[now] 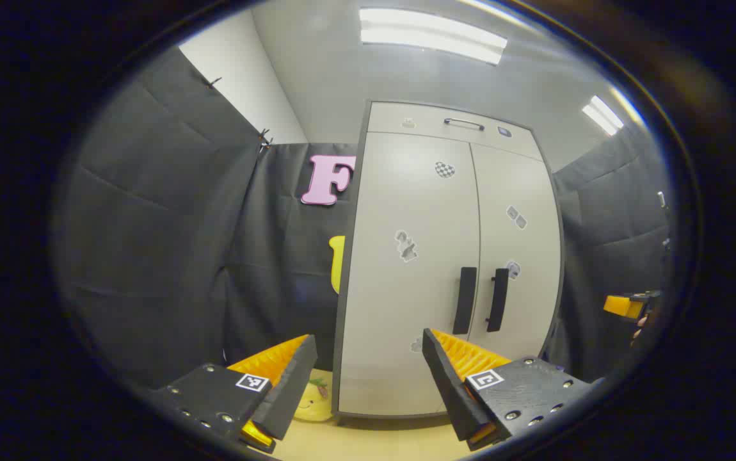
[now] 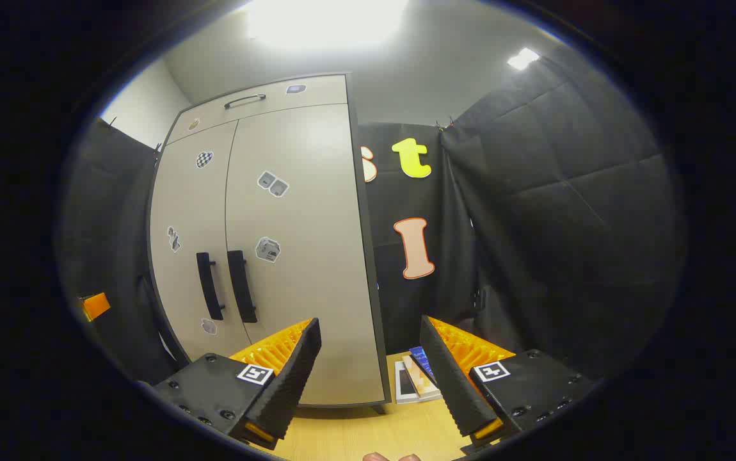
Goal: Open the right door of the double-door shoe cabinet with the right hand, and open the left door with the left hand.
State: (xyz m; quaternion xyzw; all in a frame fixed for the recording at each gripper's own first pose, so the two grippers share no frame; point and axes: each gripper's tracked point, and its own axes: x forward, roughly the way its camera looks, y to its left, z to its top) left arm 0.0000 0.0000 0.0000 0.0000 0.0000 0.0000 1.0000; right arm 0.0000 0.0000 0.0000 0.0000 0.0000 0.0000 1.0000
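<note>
A tall pale grey shoe cabinet [image 1: 419, 211] stands ahead with both doors closed. Two black vertical handles sit side by side at the seam: the left door's handle [image 1: 465, 299] and the right door's handle [image 1: 498, 299]. My left gripper [image 1: 368, 378] is open, some way short of the cabinet and low in front of its left door. In the right gripper view the same cabinet [image 2: 291, 211] sits left of centre, with its left handle [image 2: 209, 285] and right handle [image 2: 242, 285]. My right gripper [image 2: 371, 374] is open, aimed past the cabinet's right edge.
Black cloth walls close in on both sides. The floor [image 1: 381, 442] is light wood. A yellow round thing [image 1: 312, 402] lies at the cabinet's left foot. Some flat booklets [image 2: 416, 379] lie by its right foot. A top drawer with a slim handle [image 1: 463, 122] crowns the cabinet.
</note>
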